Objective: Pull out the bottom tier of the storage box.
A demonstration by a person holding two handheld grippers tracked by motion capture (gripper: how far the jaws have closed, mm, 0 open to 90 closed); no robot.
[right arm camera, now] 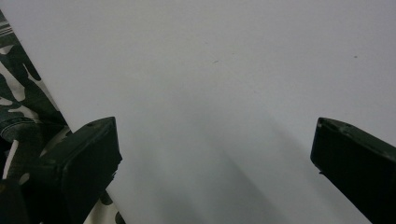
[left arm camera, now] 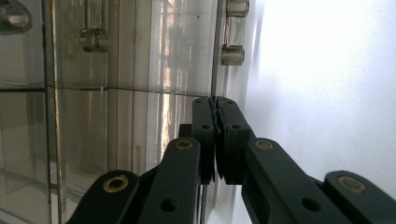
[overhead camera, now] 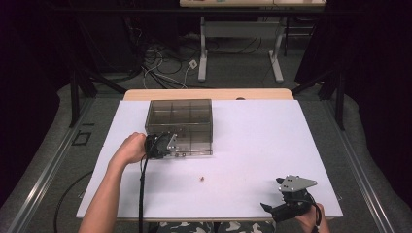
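A white sheet covers most of the wooden tabletop, whose bare far edge shows beyond it. A tiny reddish-brown speck lies alone on the sheet near its front edge. Beyond the table, a tangle of cables sprawls across the grey carpet, just beside the white legs of another desk. Dark curtains hang at both sides.
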